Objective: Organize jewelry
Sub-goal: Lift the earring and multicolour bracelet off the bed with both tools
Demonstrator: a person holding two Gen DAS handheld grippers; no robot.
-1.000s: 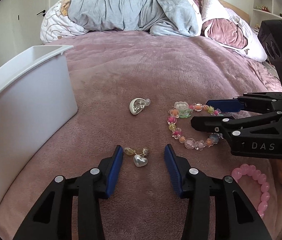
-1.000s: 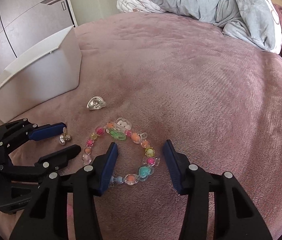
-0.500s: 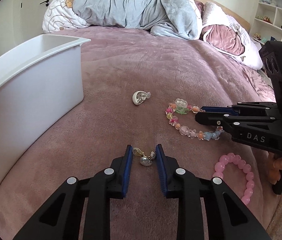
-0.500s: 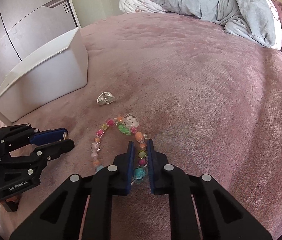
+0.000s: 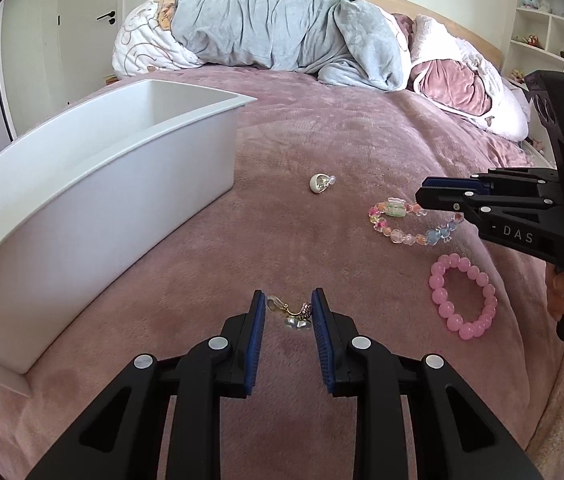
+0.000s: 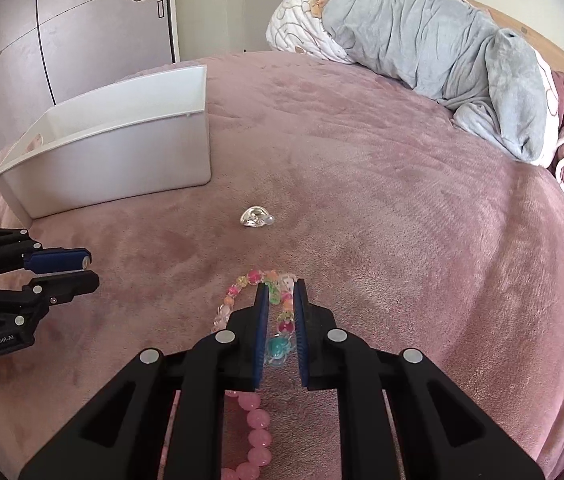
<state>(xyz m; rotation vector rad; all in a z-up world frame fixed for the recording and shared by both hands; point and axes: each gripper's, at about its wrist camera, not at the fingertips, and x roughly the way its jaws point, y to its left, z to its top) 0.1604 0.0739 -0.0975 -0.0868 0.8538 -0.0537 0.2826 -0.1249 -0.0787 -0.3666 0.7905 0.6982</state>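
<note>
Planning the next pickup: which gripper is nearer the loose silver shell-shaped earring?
Neither clearly. The left gripper, holding the pearl-drop earring, and the right gripper, holding the multicoloured bead bracelet, both sit apart from the silver shell-shaped earring.

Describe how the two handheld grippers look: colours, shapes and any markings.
Both are matte black plastic with angular, cut-out finger arms, silver round rivets and blue ribbed pads. The left gripper bears "GenRobot.AI" in white on its body. The right gripper bears "DAS" on its side, and a green light glows on its black housing.
</note>
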